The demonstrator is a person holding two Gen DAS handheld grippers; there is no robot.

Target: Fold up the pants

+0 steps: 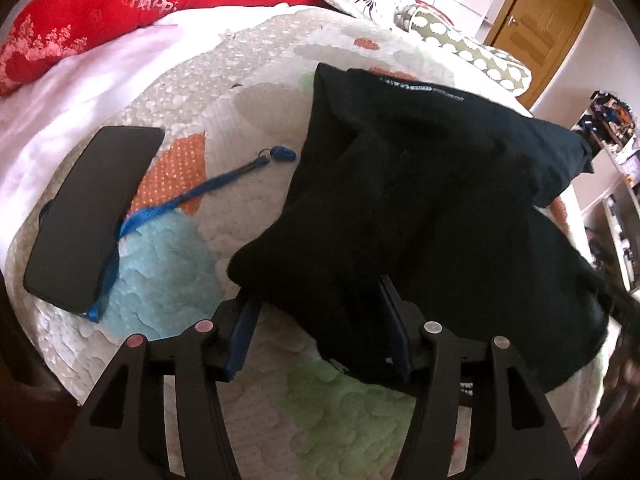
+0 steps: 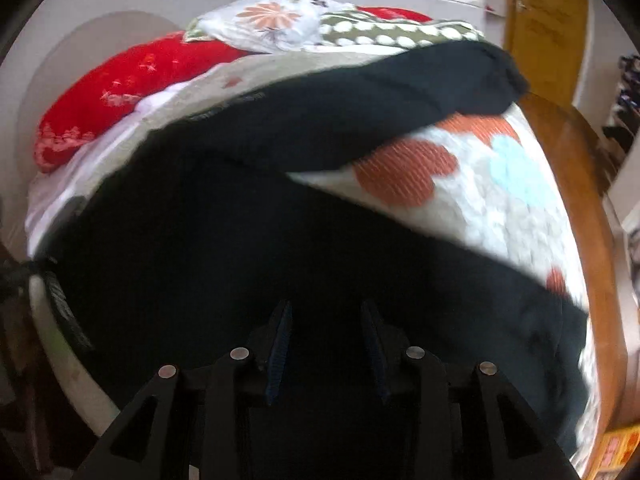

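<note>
Left gripper [image 1: 316, 316]: my jaws stand spread, with a bunched fold of the black pants [image 1: 420, 200] lying between them and touching the inner pads; no pinch is made. Right gripper [image 2: 326, 348]: jaws also spread, low over the same dark cloth, contact unclear through blur. The pants lie crumpled on the quilted bed [image 1: 248, 80], toward its right edge. To fold well, I judge each jaw pair should close on one matching edge and draw the cloth flat, clear of the phone [image 1: 88, 216] and blue lanyard [image 1: 192, 200].

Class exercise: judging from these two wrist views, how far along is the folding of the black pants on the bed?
Partly done: the black pants lie bunched, one layer doubled over. In hand: the left claw is open around a fabric edge; the right claw is open over cloth. Left: flattening and final folds.
</note>
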